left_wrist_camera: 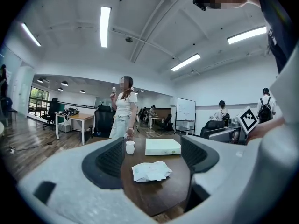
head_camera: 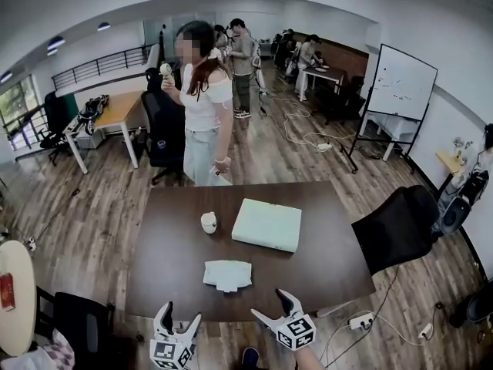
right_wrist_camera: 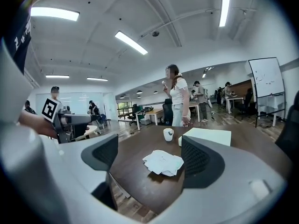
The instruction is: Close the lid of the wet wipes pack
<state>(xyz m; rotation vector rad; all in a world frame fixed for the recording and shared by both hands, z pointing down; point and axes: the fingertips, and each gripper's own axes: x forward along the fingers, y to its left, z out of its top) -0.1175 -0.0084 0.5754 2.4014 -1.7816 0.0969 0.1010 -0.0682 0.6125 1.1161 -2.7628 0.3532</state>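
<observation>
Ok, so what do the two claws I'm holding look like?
Both are pale grey plastic. The left claw and right claw each have two curved jaws lined with dark ribbed pads, and carry a cube with black-and-white square markers.

The table (head_camera: 166,260) is dark wood, smooth with a faint sheen. The white wet wipes pack (head_camera: 228,274) looks crinkled and soft. The pale box (head_camera: 266,224) is matt.

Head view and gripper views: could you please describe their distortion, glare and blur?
Head view: fisheye curves the wooden plank floor. Left gripper view: ceiling strip light glares, corners black. Right gripper view: crumpled white wipes pack looks sharp.
</observation>
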